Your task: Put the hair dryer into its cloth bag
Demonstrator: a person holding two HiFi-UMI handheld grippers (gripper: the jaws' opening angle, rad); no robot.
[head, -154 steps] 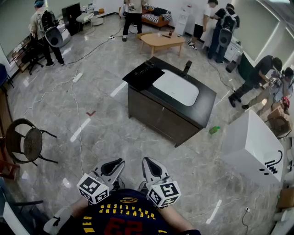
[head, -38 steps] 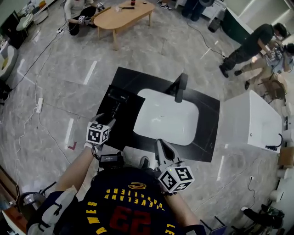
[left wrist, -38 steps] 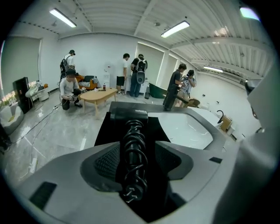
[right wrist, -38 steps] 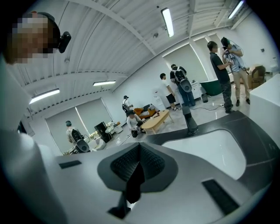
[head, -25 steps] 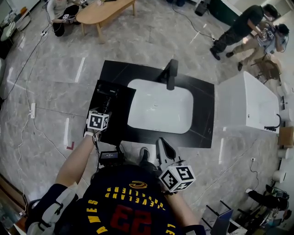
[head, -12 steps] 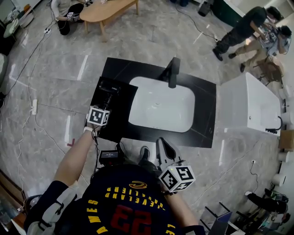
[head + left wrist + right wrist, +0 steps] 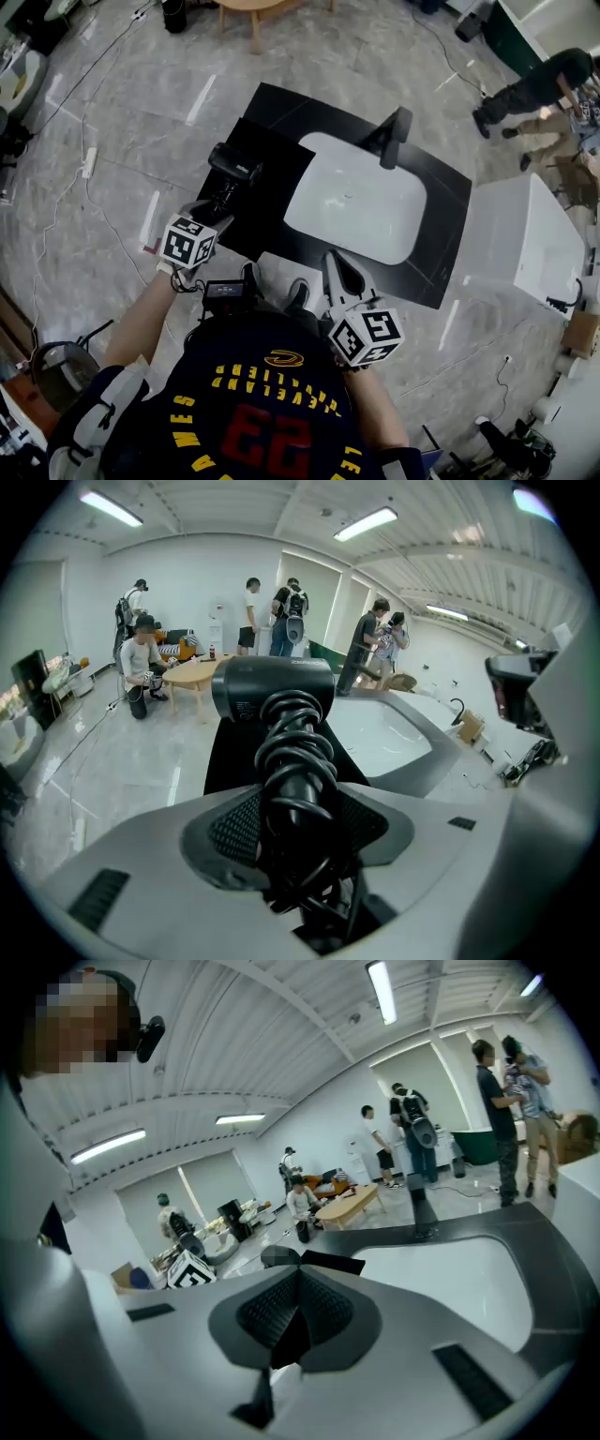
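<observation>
A black hair dryer (image 7: 272,691), its cord coiled round the handle, stands up between the pads of my left gripper (image 7: 295,829), which is shut on that handle. In the head view the hair dryer (image 7: 234,162) hangs above the flat black cloth bag (image 7: 278,176), which lies on the left end of the countertop, with my left gripper (image 7: 216,210) just below it. My right gripper (image 7: 335,268) is shut and holds nothing, hovering near the counter's front edge. In the right gripper view the right gripper (image 7: 298,1312) has its jaws touching, pointed across the sink.
A white sink basin (image 7: 356,208) with a black faucet (image 7: 392,131) is set in the black countertop (image 7: 441,251). A white cabinet (image 7: 520,246) stands to the right. Several people (image 7: 281,621) and a wooden table (image 7: 192,672) are farther back in the room.
My left gripper has lifted the hair dryer up off the bag and drawn it slightly toward me. The right gripper has shifted only a little.
</observation>
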